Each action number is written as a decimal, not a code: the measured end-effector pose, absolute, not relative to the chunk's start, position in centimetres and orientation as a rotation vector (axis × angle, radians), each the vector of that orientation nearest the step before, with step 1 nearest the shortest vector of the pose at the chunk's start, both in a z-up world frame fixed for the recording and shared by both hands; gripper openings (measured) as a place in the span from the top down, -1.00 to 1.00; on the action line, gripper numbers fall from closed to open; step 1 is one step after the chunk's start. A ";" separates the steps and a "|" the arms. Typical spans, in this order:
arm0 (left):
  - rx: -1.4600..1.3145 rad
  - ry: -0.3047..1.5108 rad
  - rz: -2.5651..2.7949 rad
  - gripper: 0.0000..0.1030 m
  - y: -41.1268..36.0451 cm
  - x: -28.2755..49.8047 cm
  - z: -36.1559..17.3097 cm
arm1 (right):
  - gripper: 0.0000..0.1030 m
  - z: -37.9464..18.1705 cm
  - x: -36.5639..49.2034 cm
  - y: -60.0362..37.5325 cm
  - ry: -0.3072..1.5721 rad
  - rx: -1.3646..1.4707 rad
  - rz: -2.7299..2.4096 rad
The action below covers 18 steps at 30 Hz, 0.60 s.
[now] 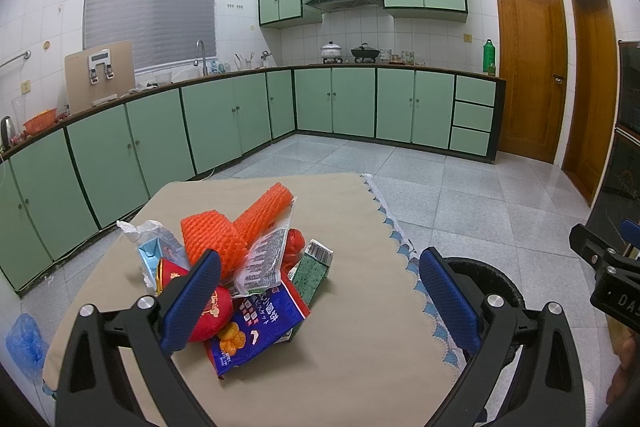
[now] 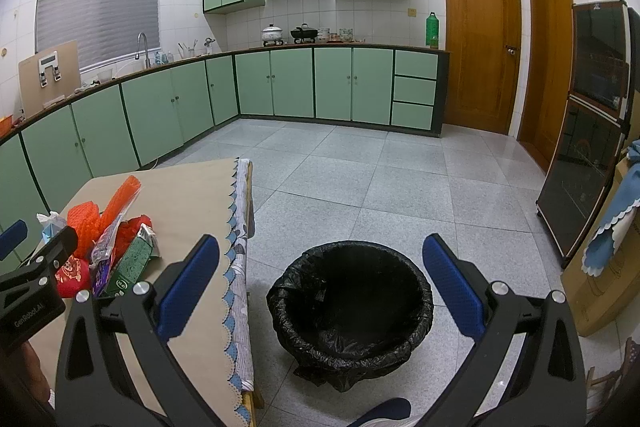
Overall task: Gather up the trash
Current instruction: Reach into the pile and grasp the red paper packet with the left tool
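You stand at the tabletop (image 1: 360, 211) with nothing collected yet: a heap of trash (image 1: 240, 267) sits toward its left edge, well back from the scalloped right edge, and the black-lined bin (image 2: 352, 307) waits on the floor just beside that right edge, its liner apparently empty.

Your left gripper (image 1: 320, 303) hangs over the near side of the heap, jaws spread wide and holding nothing; its left finger (image 1: 192, 303) overlaps the red pouch (image 1: 216, 311) in view, though whether it touches cannot be told. Your right gripper (image 2: 320, 291) is likewise spread and empty, hovering above the bin and off the table's right edge.

The step in hand looks like the first pick. The next move probably calls for you to lower the left gripper onto one loose piece at the near edge of the heap, likely the blue snack bag (image 1: 260, 327), close on a fold of it, and carry it past the right edge to the bin. Thin film may slip, or drag neighbours along.

Counted in the heap, as far as overlap allows:
- two orange foam nets (image 1: 216, 239)
- one blue snack bag
- one red pouch
- one clear printed wrapper (image 1: 264, 255)
- one green carton (image 1: 314, 267)
- one light-blue carton (image 1: 156, 251), torn open
- one crumpled red scrap (image 1: 296, 243)

More may lie hidden beneath. There is one bin, and there are two grippers.
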<state>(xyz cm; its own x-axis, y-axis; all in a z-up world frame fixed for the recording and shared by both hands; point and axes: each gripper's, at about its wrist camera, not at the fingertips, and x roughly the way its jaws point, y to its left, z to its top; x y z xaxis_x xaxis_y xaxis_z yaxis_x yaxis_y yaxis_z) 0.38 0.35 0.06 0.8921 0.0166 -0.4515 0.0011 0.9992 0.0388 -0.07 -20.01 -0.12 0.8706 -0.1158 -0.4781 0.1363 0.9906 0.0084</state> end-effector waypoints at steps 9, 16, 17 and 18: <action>0.046 0.465 0.043 -0.88 2.5 0.4 -0.7 | -0.91 -0.4 -0.1 -19.9 0.498 0.046 -0.131; 0.035 0.486 0.159 -0.88 8.5 0.7 -1.9 | -0.91 -1.2 0.7 -17.6 0.499 0.031 -0.087; 0.041 0.491 0.182 -0.88 9.6 0.6 -2.3 | -0.91 -1.3 0.9 -17.1 0.499 0.028 -0.079; 0.044 0.494 0.193 -0.88 10.1 0.6 -2.4 | -0.91 -1.5 1.2 -16.5 0.502 0.027 -0.066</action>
